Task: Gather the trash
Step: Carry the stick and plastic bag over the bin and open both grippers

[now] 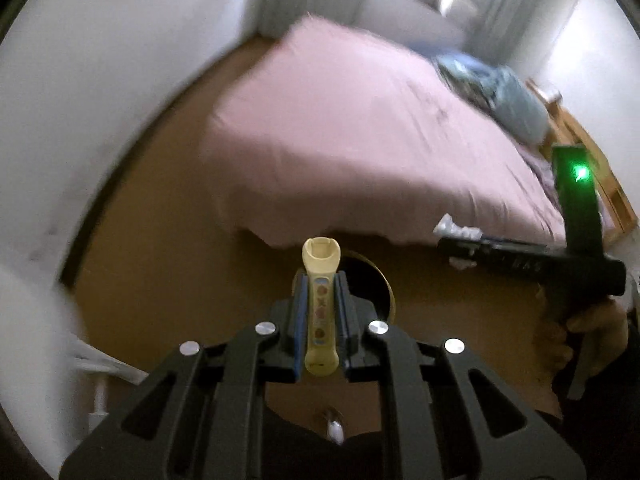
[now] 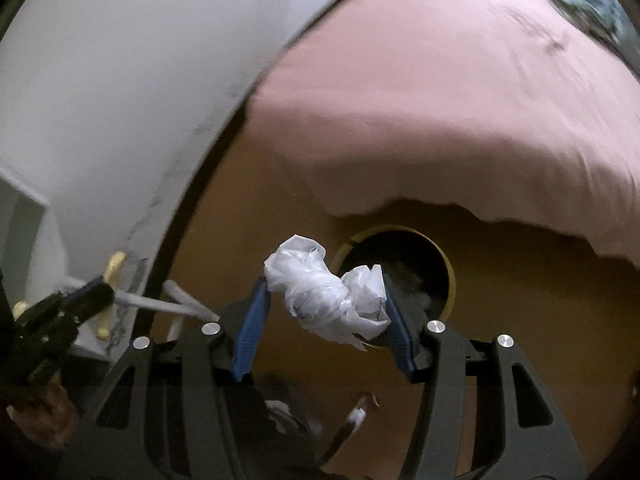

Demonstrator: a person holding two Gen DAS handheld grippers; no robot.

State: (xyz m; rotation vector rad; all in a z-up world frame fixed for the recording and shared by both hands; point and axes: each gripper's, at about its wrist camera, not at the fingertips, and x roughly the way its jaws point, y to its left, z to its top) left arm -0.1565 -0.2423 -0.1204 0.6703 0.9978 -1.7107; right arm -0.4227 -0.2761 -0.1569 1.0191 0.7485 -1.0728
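Two pieces of trash are held above the floor near the round bin (image 2: 400,272): a yellow tube (image 1: 321,312) is clamped in the left hand-held gripper (image 1: 321,308), and crumpled white plastic (image 2: 328,292) is gripped by the right hand-held gripper (image 2: 326,320). Neither is dropped in yet.

No words or numbers could be read; the yellow tube (image 1: 321,312) had only blurry round marks.

Both wrist views look down, somewhat blurred, sharing the round bin (image 1: 370,280) and bed (image 2: 460,100).
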